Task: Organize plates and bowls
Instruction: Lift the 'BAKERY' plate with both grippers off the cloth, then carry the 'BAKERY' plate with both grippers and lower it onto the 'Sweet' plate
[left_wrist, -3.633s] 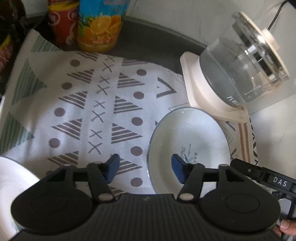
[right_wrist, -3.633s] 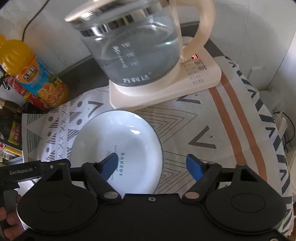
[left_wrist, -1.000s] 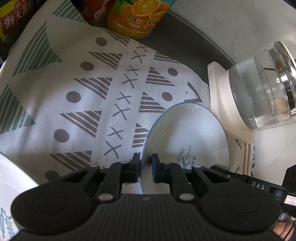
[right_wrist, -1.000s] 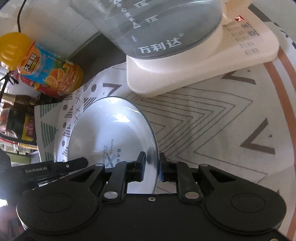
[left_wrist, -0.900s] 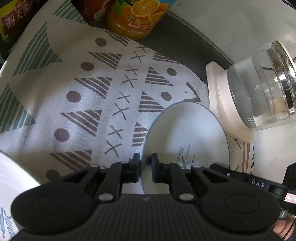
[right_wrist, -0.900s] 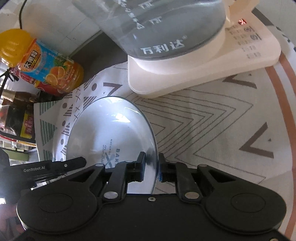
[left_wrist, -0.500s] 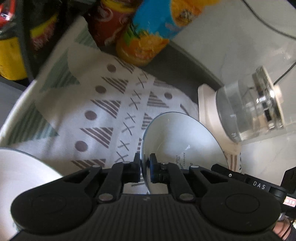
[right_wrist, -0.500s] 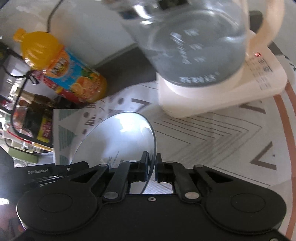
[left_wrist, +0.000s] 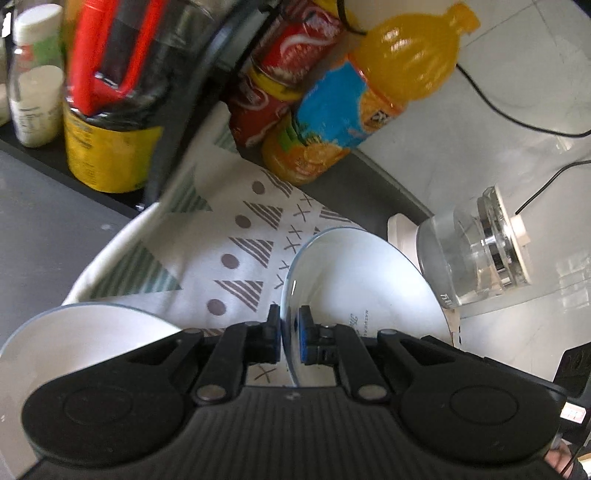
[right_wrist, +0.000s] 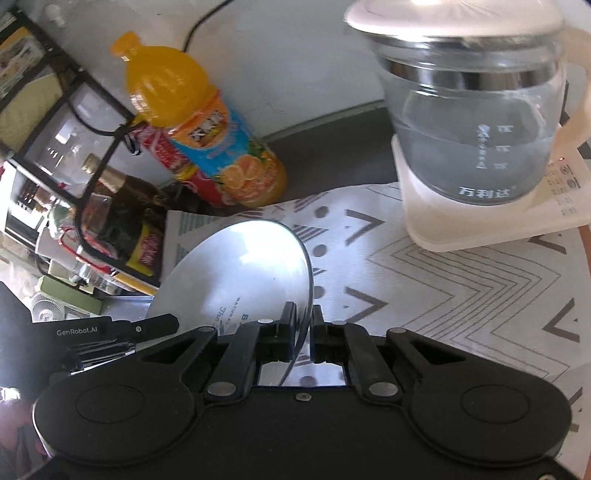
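Note:
A white plate with a thin blue rim and small printed lettering hangs above the patterned tablecloth, held from both sides. My left gripper is shut on its left rim. My right gripper is shut on the opposite rim of the same plate. A second white plate lies at the lower left of the left wrist view, partly hidden behind the gripper body. The other gripper's black body shows at the left of the right wrist view.
A glass kettle on a cream base stands at the back right. An orange juice bottle, a red bottle and dark bottles crowd the back left beside a wire rack. A black cable runs along the wall.
Both grippers, shut on the plate's rims, have lifted it off the tablecloth and tilted back. More of the bottles, the wall and the kettle's lid now show.

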